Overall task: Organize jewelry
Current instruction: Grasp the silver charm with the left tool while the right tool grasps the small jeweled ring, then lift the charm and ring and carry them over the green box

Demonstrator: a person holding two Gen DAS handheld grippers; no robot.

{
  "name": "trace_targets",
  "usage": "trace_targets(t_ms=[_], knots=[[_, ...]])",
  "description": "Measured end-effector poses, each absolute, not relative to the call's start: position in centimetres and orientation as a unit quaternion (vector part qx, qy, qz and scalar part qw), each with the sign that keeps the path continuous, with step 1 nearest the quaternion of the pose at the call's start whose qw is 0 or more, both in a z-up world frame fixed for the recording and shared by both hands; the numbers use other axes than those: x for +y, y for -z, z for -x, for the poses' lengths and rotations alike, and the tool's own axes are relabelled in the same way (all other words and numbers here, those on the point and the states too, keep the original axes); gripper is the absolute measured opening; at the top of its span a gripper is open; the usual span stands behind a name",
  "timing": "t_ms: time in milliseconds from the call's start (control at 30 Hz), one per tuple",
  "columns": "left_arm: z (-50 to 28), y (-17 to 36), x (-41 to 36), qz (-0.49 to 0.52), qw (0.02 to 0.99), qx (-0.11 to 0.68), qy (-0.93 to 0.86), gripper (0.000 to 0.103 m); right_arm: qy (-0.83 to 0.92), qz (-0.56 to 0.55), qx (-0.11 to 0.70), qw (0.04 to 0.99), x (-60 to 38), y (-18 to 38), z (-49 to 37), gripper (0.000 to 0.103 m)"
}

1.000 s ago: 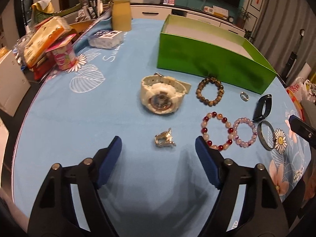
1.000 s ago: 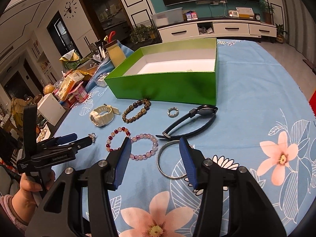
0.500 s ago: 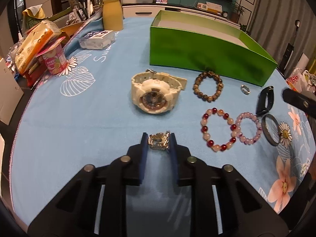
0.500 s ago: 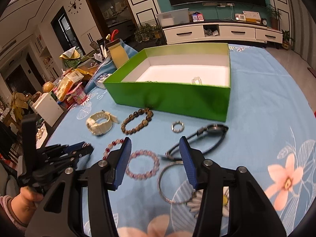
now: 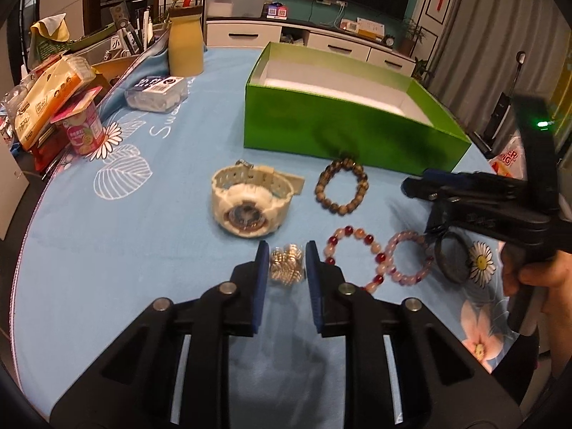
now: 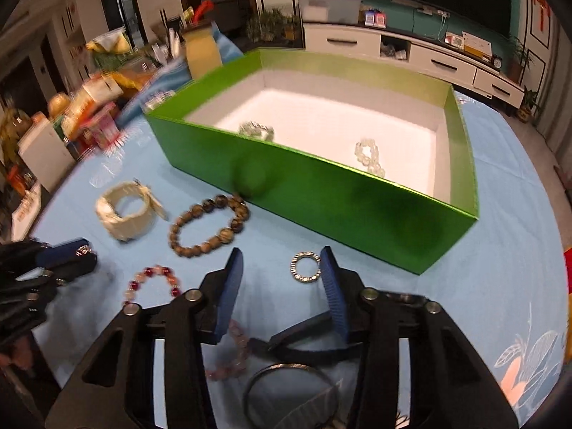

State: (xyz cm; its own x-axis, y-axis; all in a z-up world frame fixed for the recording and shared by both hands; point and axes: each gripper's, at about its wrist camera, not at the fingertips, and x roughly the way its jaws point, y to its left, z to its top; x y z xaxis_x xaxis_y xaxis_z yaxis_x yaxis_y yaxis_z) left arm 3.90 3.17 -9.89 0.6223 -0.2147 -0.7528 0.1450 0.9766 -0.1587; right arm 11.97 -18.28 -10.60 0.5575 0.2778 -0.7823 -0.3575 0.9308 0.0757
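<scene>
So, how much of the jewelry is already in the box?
Two clear pieces lie in the green box. The left gripper is shut on a small metal piece. The right gripper is open. The watch, bracelets and ring remain outside.

Left gripper closed on the silver trinket; right gripper advanced.

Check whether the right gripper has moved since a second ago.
Yes. The right gripper has advanced toward the green box: it now hangs open over the small silver ring, with the dark bangle it framed earlier left behind under it.
</scene>
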Motion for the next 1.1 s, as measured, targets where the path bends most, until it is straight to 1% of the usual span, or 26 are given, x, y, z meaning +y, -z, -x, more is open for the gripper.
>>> trace_targets(t_ms=[233,300,333,367,400,467,633,667,700,733,767,800,933,1033,1100], knots=[[-4.3,9.5,3.0,0.048,0.900,0.419,0.112,0.021,-0.164,0.081,0.469,0.864,-17.7,12.1,-13.6,0.042],[-4.4,9.8,2.9,0.048,0.898,0.423,0.109,0.021,-0.165,0.085,0.467,0.864,-17.7,12.1,-13.8,0.041],[-4.5,9.9,3.0,0.048,0.897,0.426,0.108,0.021,-0.167,0.085,0.466,0.865,-17.6,12.2,-13.8,0.035],[-4.5,9.9,3.0,0.050,0.896,0.428,0.106,0.021,-0.171,0.088,0.463,0.865,-17.5,12.1,-13.8,0.022],[-4.4,9.9,3.1,0.051,0.896,0.428,0.104,0.021,-0.178,0.093,0.459,0.866,-17.2,12.1,-13.6,0.020],[-4.1,9.9,3.3,0.050,0.897,0.427,0.100,0.021,-0.180,0.118,0.446,0.869,-16.7,12.0,-13.0,0.020],[-3.5,10.3,4.1,0.048,0.895,0.435,0.092,0.023,-0.194,0.107,0.424,0.878,-16.1,11.2,-11.8,0.020],[-3.5,10.4,4.2,0.049,0.894,0.436,0.092,0.028,-0.200,0.094,0.417,0.882,-16.4,10.6,-11.3,0.020],[-3.4,10.6,4.2,0.050,0.893,0.438,0.093,0.037,-0.204,0.084,0.410,0.885,-16.6,10.0,-10.8,0.020],[-3.2,10.7,4.2,0.049,0.893,0.437,0.094,0.042,-0.208,0.075,0.404,0.888,-16.9,9.4,-10.2,0.020],[-3.0,10.8,4.2,0.047,0.894,0.435,0.095,0.048,-0.214,0.064,0.395,0.891,-17.2,8.8,-9.5,0.020],[-3.0,10.9,4.1,0.044,0.894,0.435,0.095,0.050,-0.218,0.055,0.389,0.893,-17.6,8.3,-8.8,0.020],[-3.4,11.6,3.6,0.029,0.894,0.438,0.093,0.050,-0.224,0.030,0.387,0.894,-18.7,7.8,-7.2,0.020],[-3.8,12.5,3.3,0.017,0.891,0.447,0.080,0.043,-0.223,0.010,0.388,0.894,-19.6,7.5,-6.4,0.020],[-3.5,12.6,3.2,0.011,0.894,0.441,0.076,0.041,-0.221,0.004,0.387,0.895,-20.0,7.5,-6.0,0.020]])
